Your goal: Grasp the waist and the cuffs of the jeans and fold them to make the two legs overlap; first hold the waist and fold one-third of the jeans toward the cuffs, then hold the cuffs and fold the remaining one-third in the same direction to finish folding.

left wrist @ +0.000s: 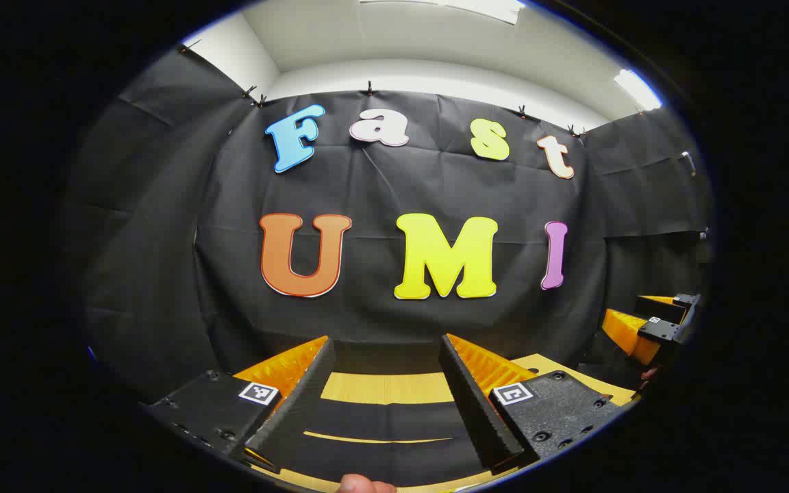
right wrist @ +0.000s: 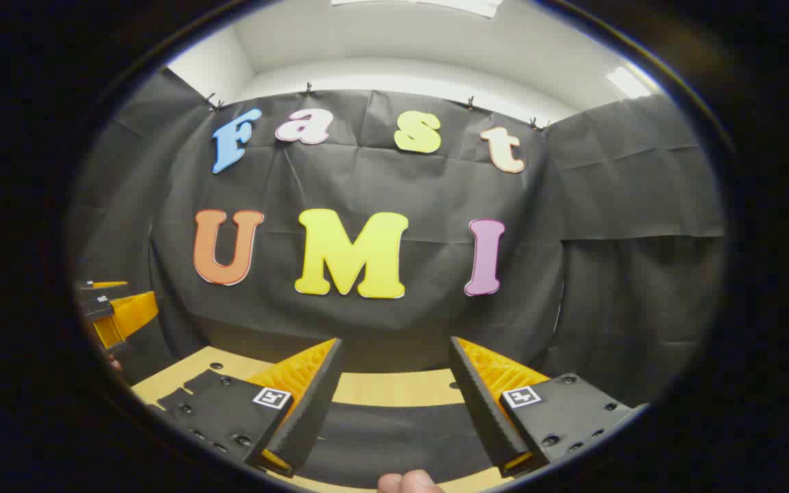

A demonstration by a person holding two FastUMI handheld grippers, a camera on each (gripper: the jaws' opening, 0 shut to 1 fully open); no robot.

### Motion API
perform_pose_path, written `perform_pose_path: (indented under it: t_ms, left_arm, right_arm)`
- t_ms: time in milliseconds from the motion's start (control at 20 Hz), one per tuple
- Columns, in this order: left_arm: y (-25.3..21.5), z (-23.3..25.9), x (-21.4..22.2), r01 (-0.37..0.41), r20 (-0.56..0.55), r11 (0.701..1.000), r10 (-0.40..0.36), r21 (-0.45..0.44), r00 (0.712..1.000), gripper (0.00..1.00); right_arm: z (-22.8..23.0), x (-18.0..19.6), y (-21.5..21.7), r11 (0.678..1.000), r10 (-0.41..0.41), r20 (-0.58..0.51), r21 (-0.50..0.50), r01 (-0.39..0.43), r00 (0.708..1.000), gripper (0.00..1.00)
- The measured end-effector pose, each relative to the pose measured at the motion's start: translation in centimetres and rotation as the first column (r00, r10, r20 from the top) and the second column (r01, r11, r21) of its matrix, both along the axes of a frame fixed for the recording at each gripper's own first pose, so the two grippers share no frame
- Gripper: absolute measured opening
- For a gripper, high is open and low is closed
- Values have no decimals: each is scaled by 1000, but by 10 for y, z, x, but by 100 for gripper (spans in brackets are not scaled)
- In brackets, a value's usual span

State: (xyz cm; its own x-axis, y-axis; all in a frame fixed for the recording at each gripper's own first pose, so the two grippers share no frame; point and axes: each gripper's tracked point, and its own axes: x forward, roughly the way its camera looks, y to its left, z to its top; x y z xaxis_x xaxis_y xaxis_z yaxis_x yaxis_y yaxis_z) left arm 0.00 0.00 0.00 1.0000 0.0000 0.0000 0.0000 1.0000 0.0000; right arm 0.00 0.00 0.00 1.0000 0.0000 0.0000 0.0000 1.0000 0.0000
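Observation:
The jeans (left wrist: 381,414) are a dark, nearly black cloth lying flat on the light wooden table (left wrist: 387,387), low in the left gripper view. My left gripper (left wrist: 387,342) is held above them, open, with nothing between its orange-and-black fingers (left wrist: 298,394). In the right gripper view the same dark jeans (right wrist: 394,431) lie under my right gripper (right wrist: 396,342), which is also open and holds nothing. A thin strip of table shows through a gap in the cloth (left wrist: 374,436). Each gripper appears at the edge of the other's view: the right gripper (left wrist: 655,322) and the left gripper (right wrist: 110,311).
The black cloth wall (left wrist: 394,308) stands just behind the table's far edge and wraps around both sides. A fingertip (left wrist: 364,485) of the holding hand shows at the bottom, and another fingertip (right wrist: 408,481) in the right gripper view.

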Motion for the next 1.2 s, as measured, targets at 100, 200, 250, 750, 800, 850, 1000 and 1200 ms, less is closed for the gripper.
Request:
perform_pose_path:
  t_ms: [100, 200, 250, 750, 800, 850, 1000, 1200]
  left_arm:
    - [-3, -1, 0, 4, -7, 1000, -4, -2, 1000, 98]
    - [-3, -6, 0, -4, -25, 1000, 4, 11, 1000, 98]
    - [-3, -7, 1, -6, -29, 1000, 7, 13, 1000, 98]
    - [-11, -9, 6, 0, -29, 1000, 0, 23, 1000, 98]
    - [-8, -9, 7, -4, -28, 1000, 5, 24, 1000, 98]
    - [-4, -11, 8, -13, -31, 1000, 13, 24, 999, 98]
    - [12, -21, 10, -41, -51, 999, 41, 16, 998, 98]
    - [63, -43, 15, -128, -103, 992, 128, 10, 986, 98]
  right_arm:
    - [-1, -2, 0, 1000, 5, -2, -3, -5, 1000, 94]
    - [-3, -1, -5, 1000, 1, -1, -8, -1, 1000, 95]
    - [-3, 0, -7, 1000, -1, -2, -11, 1, 1000, 96]
    - [0, 8, -28, 1000, -14, 9, -18, 14, 1000, 94]
    - [-2, 10, -32, 1000, -19, 2, -20, 19, 1000, 94]
    - [-2, 12, -34, 1000, -20, -5, -19, 20, 1000, 94]
    - [-8, 21, -50, 999, -24, -28, -30, 23, 999, 94]
    - [-31, 38, -96, 998, -47, -115, -39, 43, 992, 96]
